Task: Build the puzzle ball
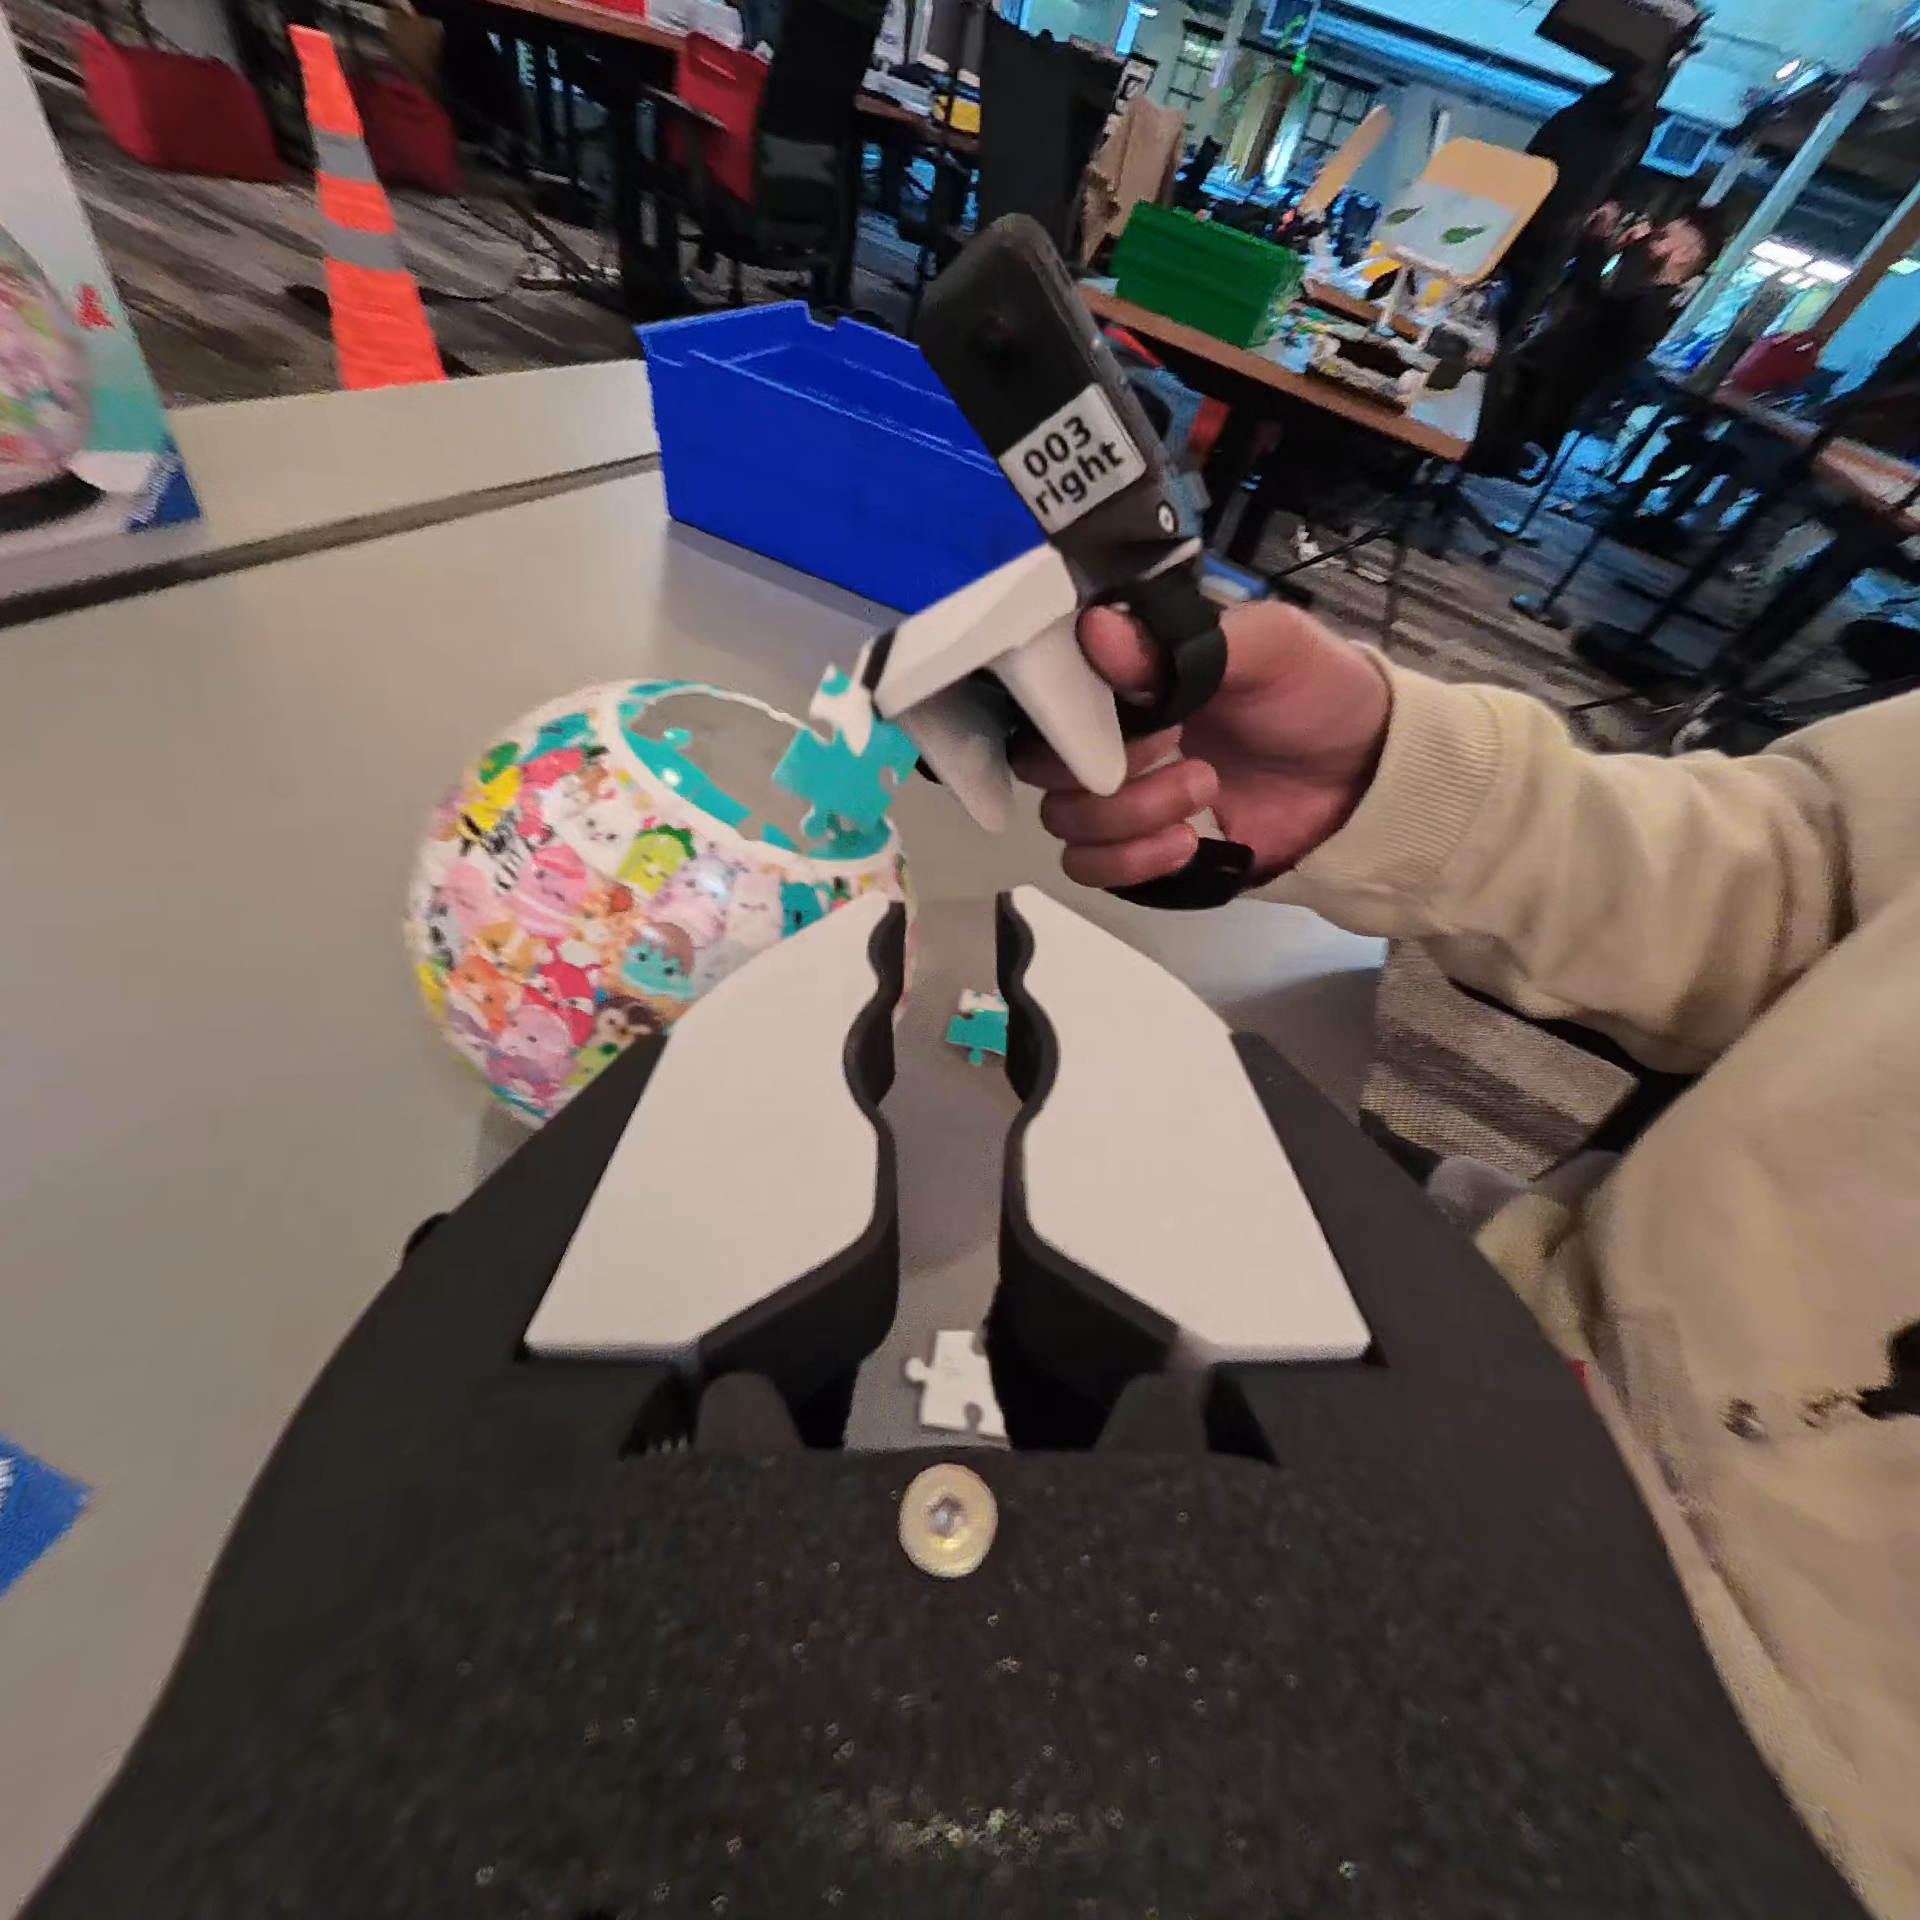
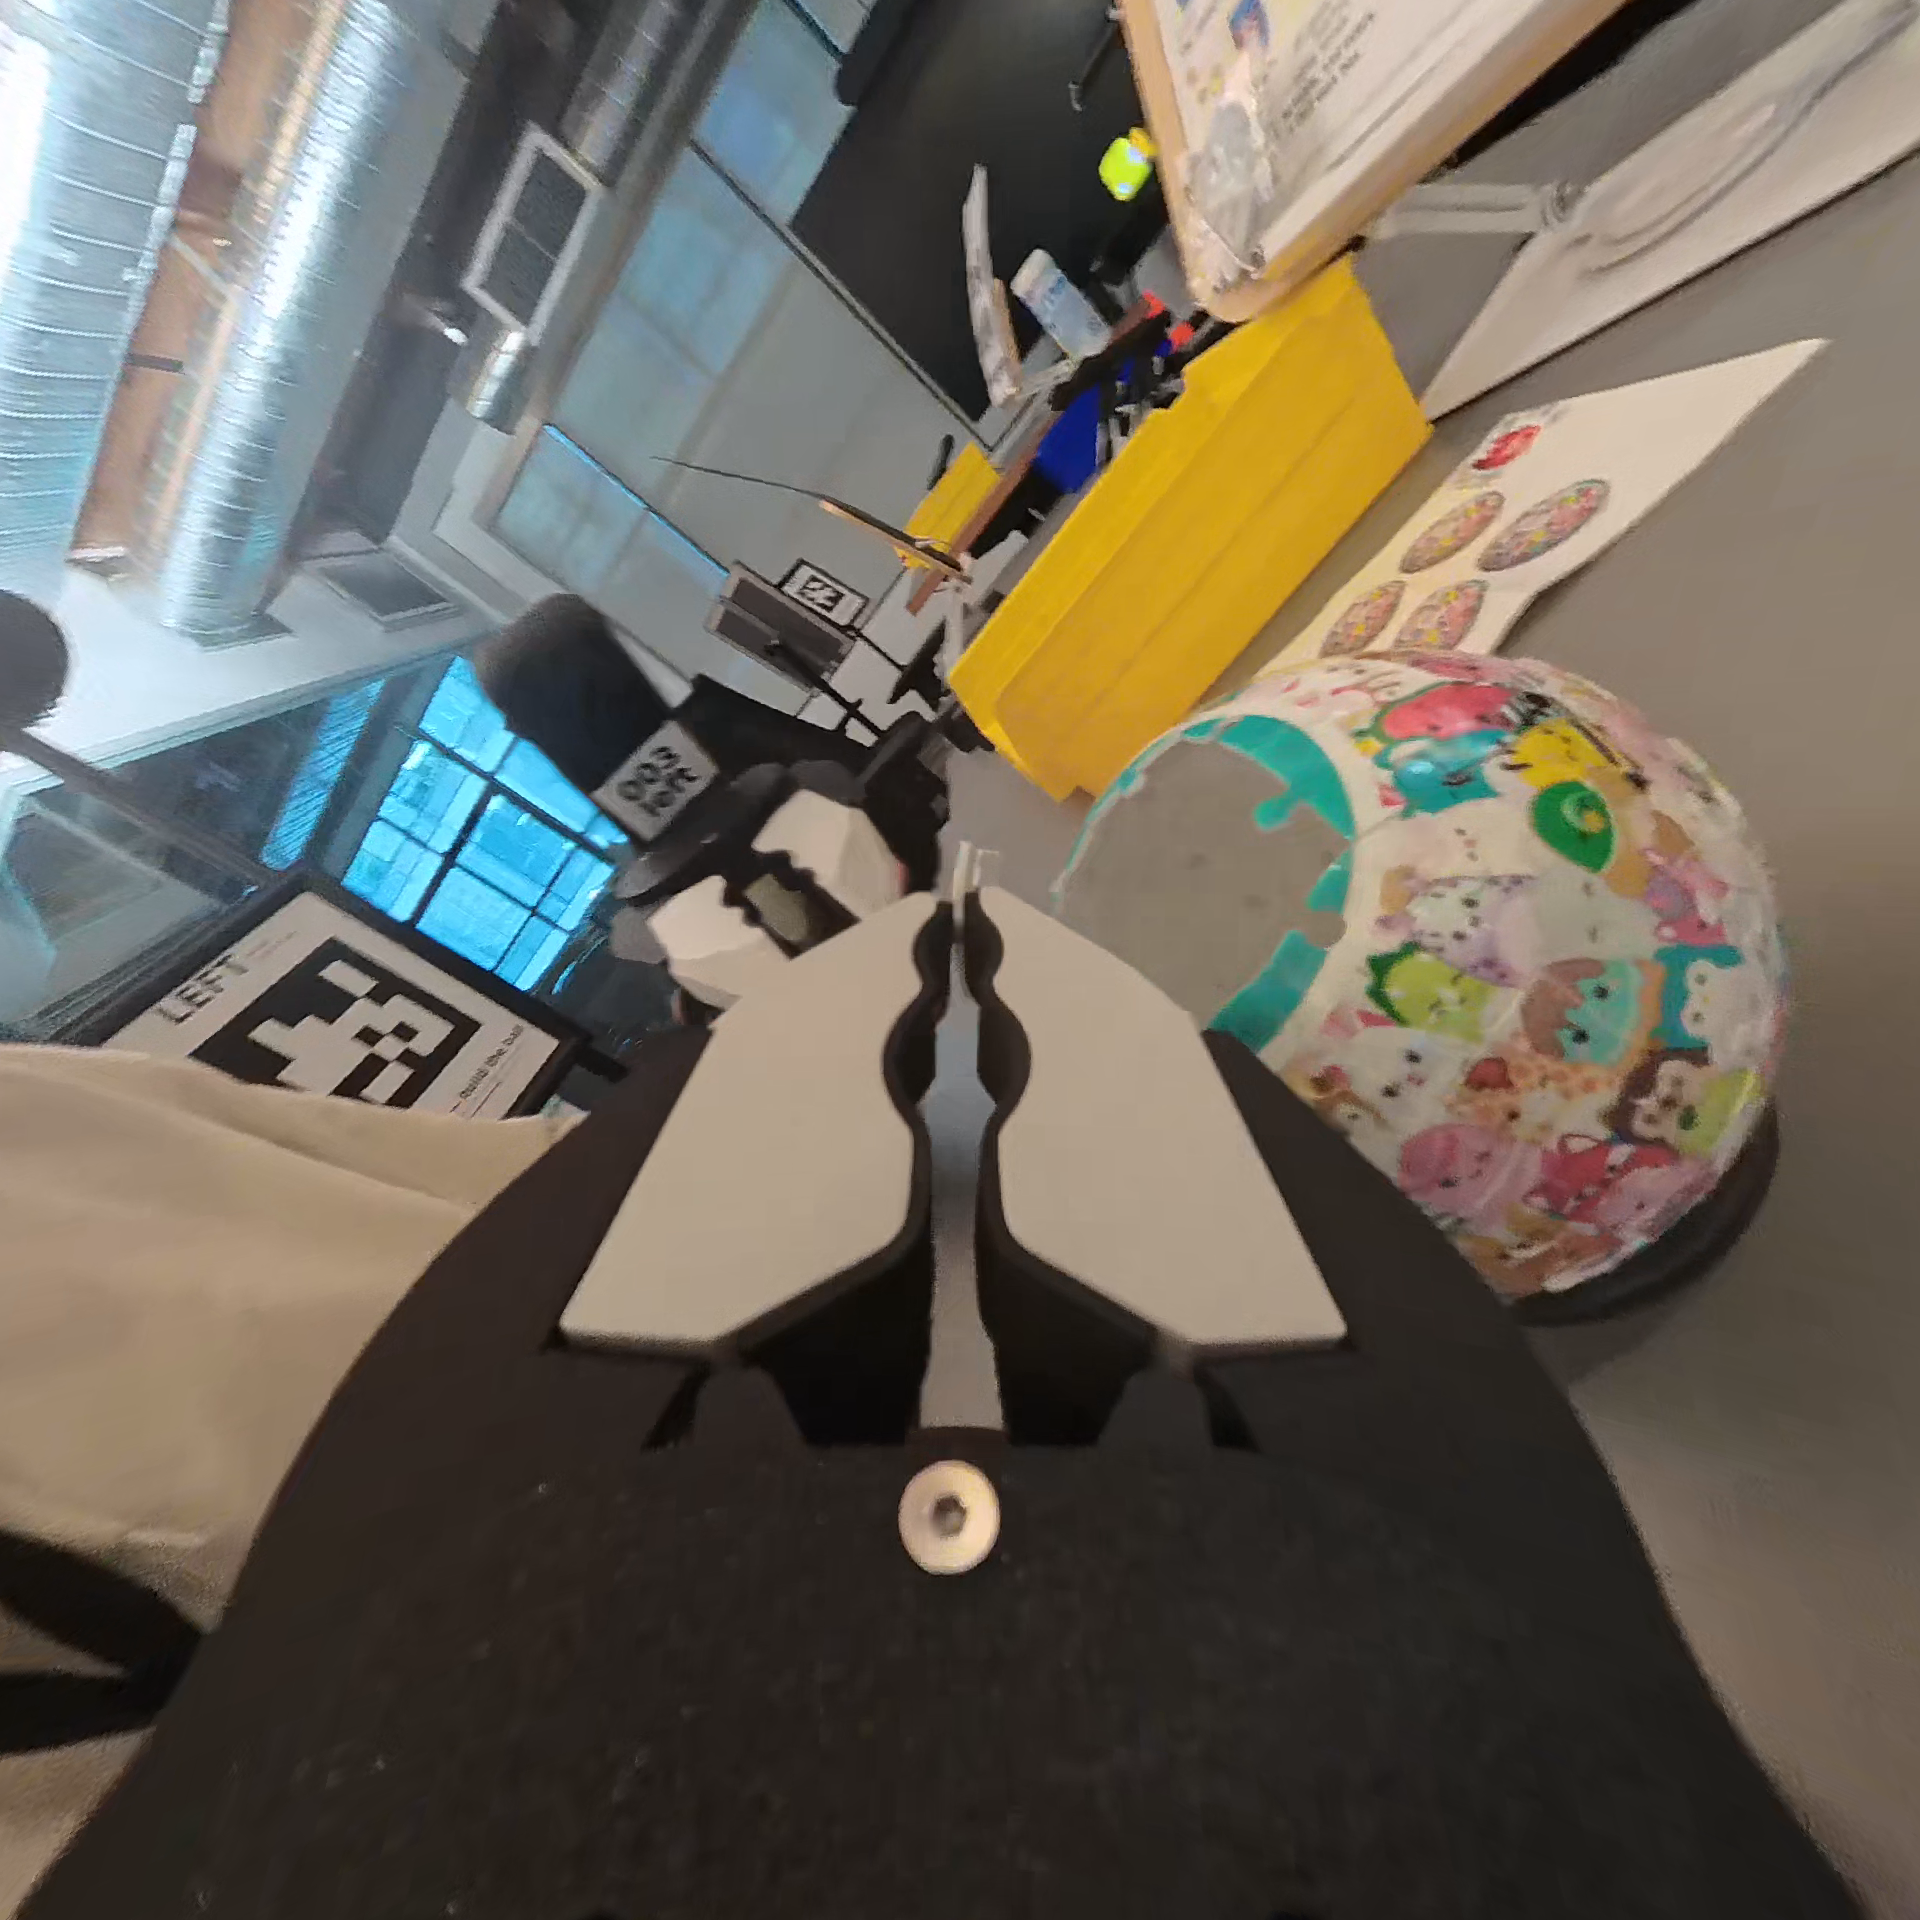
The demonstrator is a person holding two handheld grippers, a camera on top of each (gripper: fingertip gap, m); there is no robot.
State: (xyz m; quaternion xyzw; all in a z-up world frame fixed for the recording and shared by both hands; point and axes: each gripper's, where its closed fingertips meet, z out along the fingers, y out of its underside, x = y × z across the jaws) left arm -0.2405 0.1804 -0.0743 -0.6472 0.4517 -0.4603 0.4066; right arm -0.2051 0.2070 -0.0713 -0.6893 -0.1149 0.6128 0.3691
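The puzzle ball is a colourful shell with a jagged opening at its top, resting on a grey table. My right gripper, held in a hand, is shut on a teal and white puzzle piece at the right rim of the opening. In the right wrist view the piece shows edge-on between the closed right gripper, left of the ball. My left gripper is open and empty, just right of the ball. The left gripper also shows far off in the right wrist view.
A loose teal piece and a white piece lie on the table under the left gripper. A blue bin stands behind the ball. A yellow bin, a picture sheet and the puzzle box lie around. Some 5 centimetres of space lies between my two pairs of fingers.
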